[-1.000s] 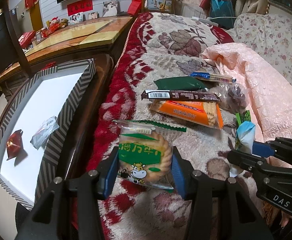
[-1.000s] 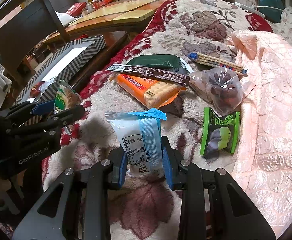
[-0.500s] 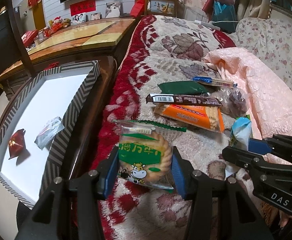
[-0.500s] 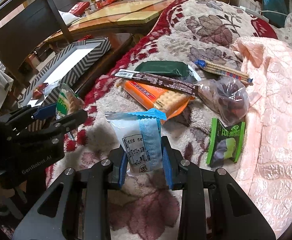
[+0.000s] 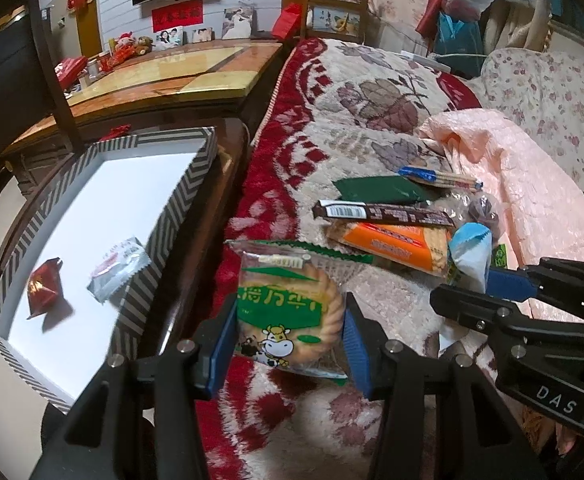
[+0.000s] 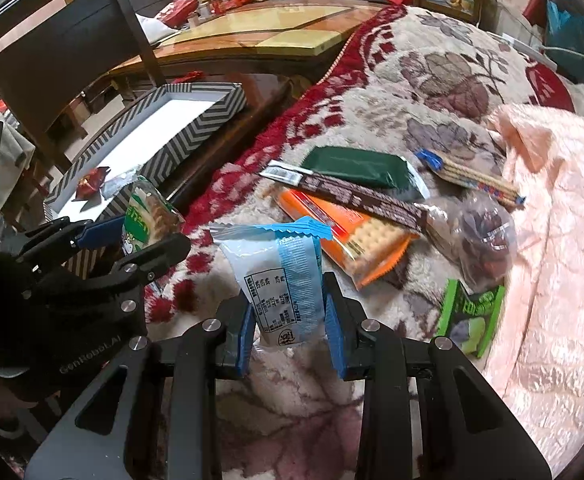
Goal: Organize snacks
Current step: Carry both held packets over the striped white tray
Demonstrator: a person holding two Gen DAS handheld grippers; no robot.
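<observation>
Pinching a green round-biscuit packet [image 5: 288, 312] between its blue pads, the left gripper [image 5: 286, 340] holds it above the red-and-cream blanket [image 5: 372, 92], beside the striped box [image 5: 180, 200]. The right gripper [image 6: 288, 328] is clamped on a blue-and-white snack packet [image 6: 280, 276]. An orange cracker pack [image 6: 352, 236], a brown bar [image 6: 352, 196] and a dark green pack [image 6: 356, 166] lie on the blanket beyond.

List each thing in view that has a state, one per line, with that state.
left gripper: shut on the cookie packet, held clear of the blanket.
right gripper: shut on the blue-and-white packet.
striped box: open, holding a red packet and a silver packet.
orange cracker pack: sealed, lying on the blanket under the brown bar.
clear bag: on the blanket, closure not discernible.
</observation>
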